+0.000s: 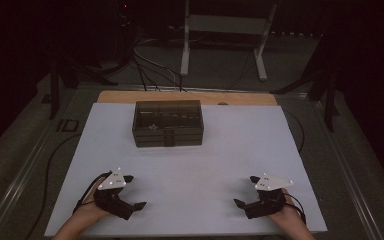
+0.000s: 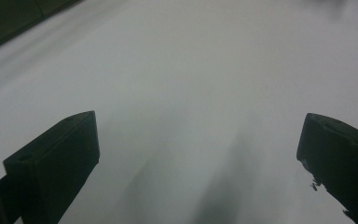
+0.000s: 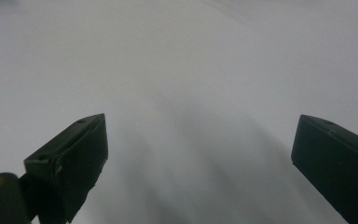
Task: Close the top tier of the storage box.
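Grippers rest low at the near edge of the white table top (image 1: 190,165), one in each of the person's hands. From the high view, the left gripper (image 1: 135,206) and the right gripper (image 1: 240,204) lie well apart with their jaws turned inward toward each other, and a dark translucent box (image 1: 167,123) stands far ahead of both sets of fingertips, near the far edge of the table top and roughly midway between the two grippers. Its lid appears closed, though the dim light makes this hard to confirm. Neither gripper is near the box.

The left gripper view brings the left gripper (image 2: 198,140) close: its two black fingers (image 2: 56,163) stand wide apart, with bare white surface between them and nothing gripped. A dark strip runs along the top left corner of this view, past the table edge.

The right gripper view gives the same reading for the right gripper (image 3: 199,140): its fingers (image 3: 70,163) are spread wide, bare white surface lies between and ahead of them, and they hold nothing. The pictures do not show whether either gripper's fingertips touch the surface.
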